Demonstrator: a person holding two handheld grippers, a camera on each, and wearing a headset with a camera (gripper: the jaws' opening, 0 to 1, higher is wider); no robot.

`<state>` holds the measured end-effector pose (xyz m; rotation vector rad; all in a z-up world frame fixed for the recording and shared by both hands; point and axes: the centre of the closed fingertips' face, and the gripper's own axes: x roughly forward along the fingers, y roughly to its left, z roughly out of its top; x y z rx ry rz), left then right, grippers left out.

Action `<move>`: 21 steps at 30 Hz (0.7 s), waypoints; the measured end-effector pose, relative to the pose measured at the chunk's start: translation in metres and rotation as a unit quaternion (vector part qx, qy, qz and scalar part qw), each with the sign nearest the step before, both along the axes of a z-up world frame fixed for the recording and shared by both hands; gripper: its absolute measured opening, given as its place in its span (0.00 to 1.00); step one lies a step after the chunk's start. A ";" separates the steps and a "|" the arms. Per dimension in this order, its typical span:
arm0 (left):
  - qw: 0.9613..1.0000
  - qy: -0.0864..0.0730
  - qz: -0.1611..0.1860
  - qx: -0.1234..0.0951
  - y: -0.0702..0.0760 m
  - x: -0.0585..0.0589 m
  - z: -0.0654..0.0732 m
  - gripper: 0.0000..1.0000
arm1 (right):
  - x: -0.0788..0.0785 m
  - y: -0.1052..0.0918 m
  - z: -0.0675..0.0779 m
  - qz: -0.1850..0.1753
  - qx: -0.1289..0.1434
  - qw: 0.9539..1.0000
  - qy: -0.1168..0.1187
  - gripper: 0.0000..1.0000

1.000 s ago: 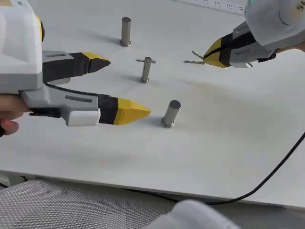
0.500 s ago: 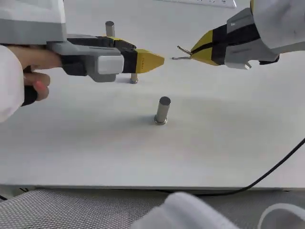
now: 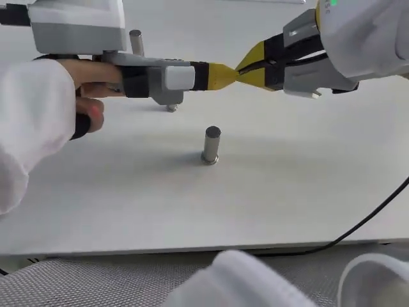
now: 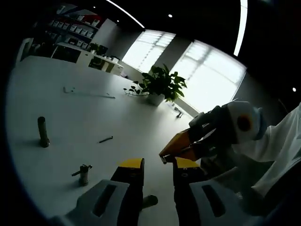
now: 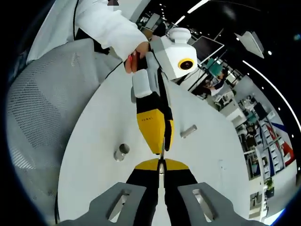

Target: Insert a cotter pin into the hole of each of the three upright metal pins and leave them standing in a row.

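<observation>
Cotter pin (image 5: 162,156) — thin wire, clamped in right gripper (image 5: 161,165) (yellow wedge jaws), left gripper (image 4: 158,164) jaws parted

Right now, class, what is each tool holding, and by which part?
Right tool grips the cotter pin between its tips; which end is hidden. Left tool, jaws apart, grips nothing.

Holds the left claw (image 3: 229,75) level, reaching in from the left, jaws a little apart. Grips its handle with the left hand (image 3: 86,96), white sleeve (image 3: 29,121) at the wrist. Points the right claw (image 3: 246,67) in from the right, tip to tip with the left, jaws pinched closed on a thin cotter pin (image 5: 161,165). Both raised above the desk (image 3: 287,179).
</observation>
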<state>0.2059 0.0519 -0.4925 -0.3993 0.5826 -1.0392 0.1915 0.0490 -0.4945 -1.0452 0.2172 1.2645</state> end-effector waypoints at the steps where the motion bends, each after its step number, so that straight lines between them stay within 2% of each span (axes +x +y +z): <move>1: 1.000 0.006 0.001 -0.006 -0.001 0.000 0.001 0.18 | 0.000 0.000 0.000 0.001 0.000 1.000 0.001 0.00; 3: 1.000 0.020 -0.003 -0.012 -0.003 -0.001 0.001 0.16 | 0.000 0.000 0.001 0.002 0.001 1.000 -0.002 0.00; 6: 1.000 0.025 -0.001 -0.016 -0.004 -0.002 0.002 0.10 | 0.000 0.000 0.002 0.004 -0.001 1.000 -0.006 0.00; 7: 0.999 0.032 0.003 -0.020 -0.003 -0.001 0.002 0.08 | 0.000 0.000 0.002 0.006 -0.004 1.000 -0.008 0.00; 10: 0.999 0.035 -0.001 -0.025 -0.004 -0.003 0.004 0.04 | 0.000 0.000 0.003 0.007 -0.008 1.000 -0.015 0.00; 19: 0.999 0.044 -0.006 -0.031 -0.003 -0.007 0.006 0.02 | -0.003 0.004 0.008 0.011 -0.006 1.000 -0.022 0.00; 21: 0.998 0.051 -0.007 -0.032 -0.003 -0.008 0.006 0.02 | -0.003 0.004 0.008 0.012 -0.006 1.000 -0.022 0.00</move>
